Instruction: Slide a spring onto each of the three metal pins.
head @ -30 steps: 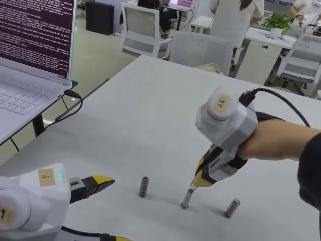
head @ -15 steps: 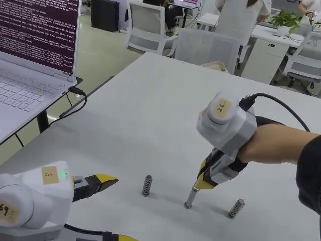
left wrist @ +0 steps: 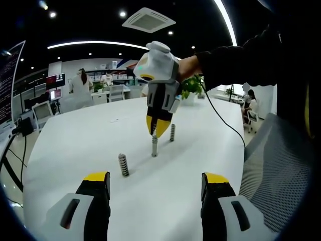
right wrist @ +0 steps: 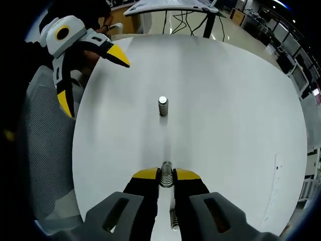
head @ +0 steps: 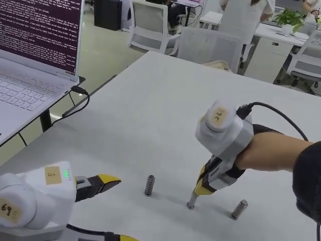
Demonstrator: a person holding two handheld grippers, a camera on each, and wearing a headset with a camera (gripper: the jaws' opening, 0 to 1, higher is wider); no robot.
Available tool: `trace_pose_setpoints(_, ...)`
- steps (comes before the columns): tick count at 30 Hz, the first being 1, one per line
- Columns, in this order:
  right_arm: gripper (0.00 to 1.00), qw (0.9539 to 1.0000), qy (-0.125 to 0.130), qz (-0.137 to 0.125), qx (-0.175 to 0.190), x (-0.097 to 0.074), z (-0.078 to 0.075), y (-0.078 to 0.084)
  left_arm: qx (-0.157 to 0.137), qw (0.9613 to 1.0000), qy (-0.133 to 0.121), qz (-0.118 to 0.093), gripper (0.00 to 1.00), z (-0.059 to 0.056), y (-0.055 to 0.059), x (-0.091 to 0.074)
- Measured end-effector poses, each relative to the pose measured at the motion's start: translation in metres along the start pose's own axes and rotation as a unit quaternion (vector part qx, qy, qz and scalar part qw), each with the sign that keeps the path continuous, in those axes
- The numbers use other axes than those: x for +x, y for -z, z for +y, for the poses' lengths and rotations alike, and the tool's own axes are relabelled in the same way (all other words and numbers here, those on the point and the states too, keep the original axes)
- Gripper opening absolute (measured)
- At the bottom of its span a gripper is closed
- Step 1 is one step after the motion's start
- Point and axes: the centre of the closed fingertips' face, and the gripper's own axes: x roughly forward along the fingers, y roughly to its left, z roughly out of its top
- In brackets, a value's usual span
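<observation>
I log three items in a row on the white desk [head: 150, 110]. Item one: first spring [head: 149, 185], a short grey steel coil, stands on end at the left of the row in the head view. In the right gripper view I see a bright round top at its centre. Item two: second spring [right wrist: 166, 175], a like coil, is pinched between the closed tips of the right tool [head: 199, 190]. It sits on the upper part of a metal pin [head: 191, 203], whose bare lower end rests on the desk, nearly upright. Item three: third spring [head: 239, 209], a like coil, stands on end at the right, apart from the others. I cannot tell whether a pin sits inside it.
</observation>
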Motion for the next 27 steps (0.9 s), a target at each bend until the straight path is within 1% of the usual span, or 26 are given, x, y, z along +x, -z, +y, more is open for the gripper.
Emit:
trace_pose_setpoints(2, 0.08, 1.0, 0.007, 0.002, -0.005, 0.006, -0.002, 0.002, -0.001, 1.0, 0.001, 0.0, 0.7, 0.0, 0.0, 0.001)
trace_pose_setpoints(10, 0.08, 0.9999, 0.006, 0.012, -0.006, 0.021, 0.0, 0.008, -0.002, 1.0, 0.001, 0.002, 0.7, -0.001, 0.001, 0.003)
trace_pose_setpoints(27, 0.08, 0.9998, 0.002, 0.021, 0.0, 0.033, 0.001, 0.016, -0.002, 1.0, 0.0, 0.002, 0.7, 0.0, 0.0, 0.005)
